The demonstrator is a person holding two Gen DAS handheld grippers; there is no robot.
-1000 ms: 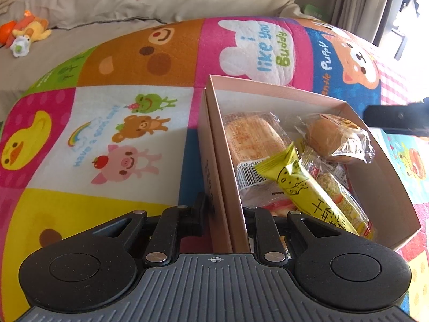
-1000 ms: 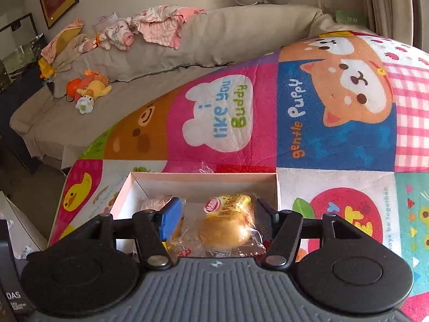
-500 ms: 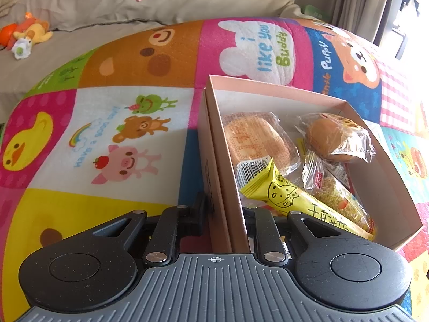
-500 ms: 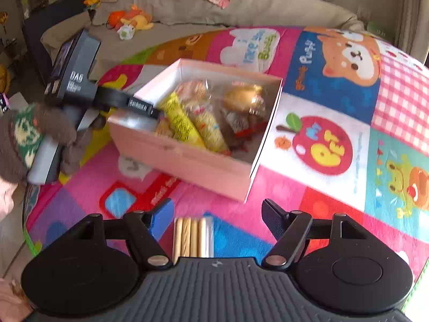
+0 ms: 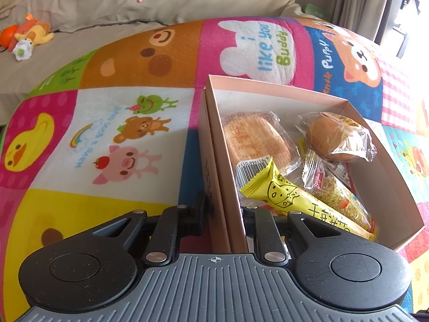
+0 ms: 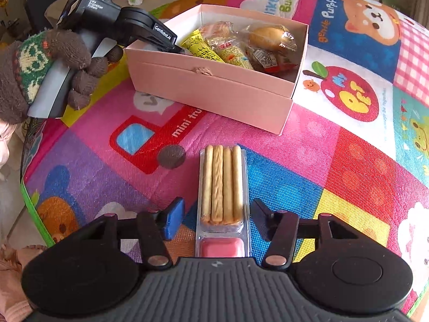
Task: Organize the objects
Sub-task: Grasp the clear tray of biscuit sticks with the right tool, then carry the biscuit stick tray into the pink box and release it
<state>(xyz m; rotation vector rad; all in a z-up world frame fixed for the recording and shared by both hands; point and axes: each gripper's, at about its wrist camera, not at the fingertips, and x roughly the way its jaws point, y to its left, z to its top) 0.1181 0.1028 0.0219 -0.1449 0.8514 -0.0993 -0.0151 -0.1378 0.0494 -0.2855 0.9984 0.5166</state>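
Observation:
A pink cardboard box [image 5: 214, 145] [image 6: 214, 88] sits on the colourful play mat and holds several wrapped snacks: a yellow bar [image 5: 303, 204], a round bun [image 5: 332, 136] and a flat cracker pack [image 5: 257, 139]. My left gripper [image 5: 224, 209] is shut on the box's near wall, one finger inside and one outside; it also shows in the right wrist view [image 6: 161, 36]. My right gripper [image 6: 217, 217] is open, its fingers on either side of a clear pack of biscuit sticks with pink dip [image 6: 221, 182] that lies on the mat.
The play mat [image 5: 112, 139] covers the surface, with its edge at the left of the right wrist view [image 6: 29, 196]. A beige sofa [image 5: 80, 21] with soft toys [image 5: 26, 36] and clothes lies beyond it.
My right gripper has left the box, swung back and come down over the biscuit stick pack. The yellow bar in the box has shifted lower. My left gripper has kept its hold on the box wall.

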